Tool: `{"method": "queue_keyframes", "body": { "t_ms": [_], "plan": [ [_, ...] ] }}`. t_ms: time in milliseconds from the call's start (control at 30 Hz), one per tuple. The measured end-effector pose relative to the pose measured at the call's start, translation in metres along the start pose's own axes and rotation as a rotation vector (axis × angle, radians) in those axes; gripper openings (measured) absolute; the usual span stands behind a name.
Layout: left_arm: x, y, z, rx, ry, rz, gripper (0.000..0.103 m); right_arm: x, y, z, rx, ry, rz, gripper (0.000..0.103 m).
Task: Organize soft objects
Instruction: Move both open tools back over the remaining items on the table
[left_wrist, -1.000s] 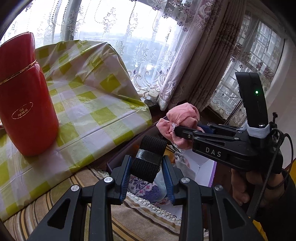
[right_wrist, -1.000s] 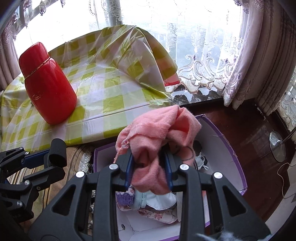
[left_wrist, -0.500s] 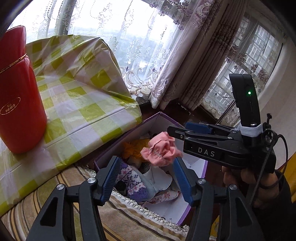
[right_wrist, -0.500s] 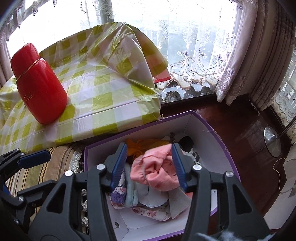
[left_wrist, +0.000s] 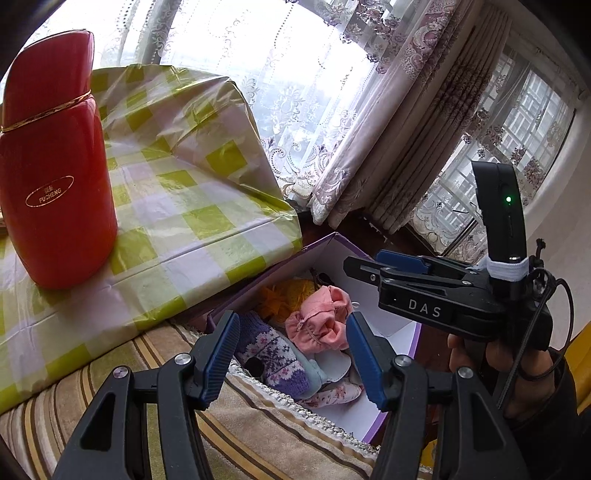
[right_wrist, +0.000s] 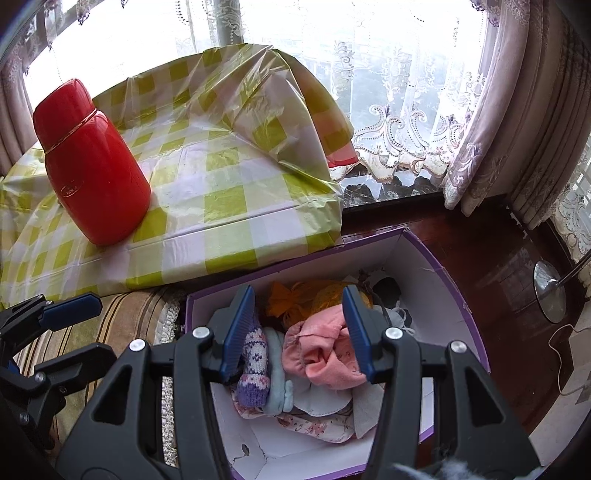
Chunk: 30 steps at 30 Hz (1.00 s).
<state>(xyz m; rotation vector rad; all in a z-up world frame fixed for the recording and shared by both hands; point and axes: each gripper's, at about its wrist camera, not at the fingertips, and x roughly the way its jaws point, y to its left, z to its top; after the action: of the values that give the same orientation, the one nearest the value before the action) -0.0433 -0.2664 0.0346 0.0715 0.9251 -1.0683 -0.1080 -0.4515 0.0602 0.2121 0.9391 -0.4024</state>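
Both my hand-held grippers tilt downward over the purple box (right_wrist: 458, 295), the left hand-held gripper (left_wrist: 293, 354) and right hand-held gripper (right_wrist: 297, 328) gaping empty above the pink cloth (right_wrist: 325, 354).

A low table (right_wrist: 229, 206) under a green-and-white checked plastic cover (right_wrist: 207, 177) fills the far left by the window. A red flask (right_wrist: 92, 170) stands upright on it toward its left side, apart from the cover's crumpled fold (right_wrist: 280, 96) that rises at the far right corner. Below the table's near edge lies a striped cushion (left_wrist: 258, 424) with a braided trim. Just off the table's near right corner a purple box (right_wrist: 461, 306) with white inner walls sits on dark wooden floor (right_wrist: 491, 258), touching the cushion's trim.
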Motion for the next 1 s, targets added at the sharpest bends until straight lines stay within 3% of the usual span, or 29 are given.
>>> {"method": "queue_keyframes", "body": {
  "t_ms": [667,833,1000],
  "plan": [
    [-0.048,0.080,-0.003,-0.208,-0.098,0.083,0.061,0.000,0.049,0.020,-0.077,-0.023,0.093,0.054],
    [-0.064,0.102,0.000,-0.226,-0.127,0.129,0.061,0.007,0.058,0.043,-0.127,-0.048,0.138,0.054],
    [-0.088,0.149,0.007,-0.287,-0.171,0.214,0.061,0.024,0.057,0.088,-0.158,-0.075,0.176,0.054]
  ]
}}
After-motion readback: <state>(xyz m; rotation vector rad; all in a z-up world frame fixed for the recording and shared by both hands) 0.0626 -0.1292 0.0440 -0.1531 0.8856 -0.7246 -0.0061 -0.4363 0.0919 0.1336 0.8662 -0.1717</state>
